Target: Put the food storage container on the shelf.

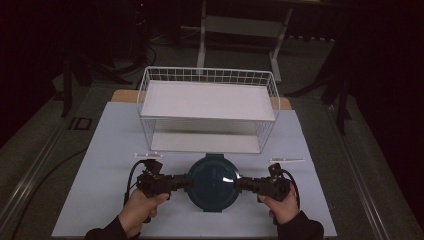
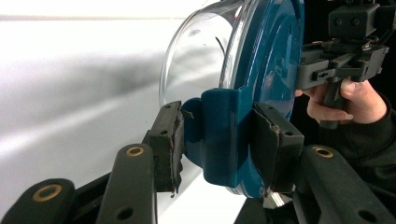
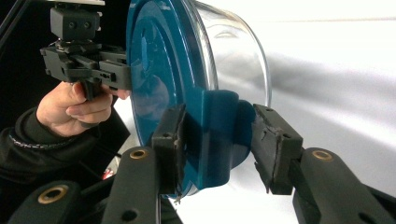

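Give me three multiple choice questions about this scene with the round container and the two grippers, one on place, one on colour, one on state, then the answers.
1. Where is the white wire rack relative to the round clear container with the blue lid?
A. Behind it
B. Left of it
C. Under it

2. What colour is the container's lid?
A. Red
B. Blue
C. White

3. How does the left gripper stand?
A. Wide open, apart
B. Shut on nothing
C. Clamped on a lid tab

Answers: 1 A, the rack stands farther up the table. 2 B, the gripper views show blue. 3 C, its pads press the tab.
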Available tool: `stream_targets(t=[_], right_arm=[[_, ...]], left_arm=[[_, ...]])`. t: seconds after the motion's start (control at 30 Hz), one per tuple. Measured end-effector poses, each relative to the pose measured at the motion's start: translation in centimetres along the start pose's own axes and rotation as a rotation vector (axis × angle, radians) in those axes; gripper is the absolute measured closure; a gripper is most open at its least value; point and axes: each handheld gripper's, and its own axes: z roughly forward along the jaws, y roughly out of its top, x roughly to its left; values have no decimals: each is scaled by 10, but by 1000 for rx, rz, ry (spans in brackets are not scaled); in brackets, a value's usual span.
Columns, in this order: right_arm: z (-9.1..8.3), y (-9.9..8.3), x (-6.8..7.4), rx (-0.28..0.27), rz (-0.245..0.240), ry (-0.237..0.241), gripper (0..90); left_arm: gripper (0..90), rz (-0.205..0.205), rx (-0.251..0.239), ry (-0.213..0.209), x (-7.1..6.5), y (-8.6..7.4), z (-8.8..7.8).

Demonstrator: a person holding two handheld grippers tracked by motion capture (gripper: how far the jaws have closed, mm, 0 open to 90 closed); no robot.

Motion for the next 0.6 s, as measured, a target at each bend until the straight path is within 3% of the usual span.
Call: stream_targets(t=[0.33, 0.5, 0.6], right_arm=[[7, 28, -6, -54, -101, 15, 567], [11, 36, -13, -70, -109, 8, 567], [16, 46, -24, -83, -122, 3, 567]], left_arm=[[561, 86, -65, 39, 5, 24, -5], [560, 102, -81, 47, 13, 32, 0], [560, 115, -94, 52, 21, 40, 5]])
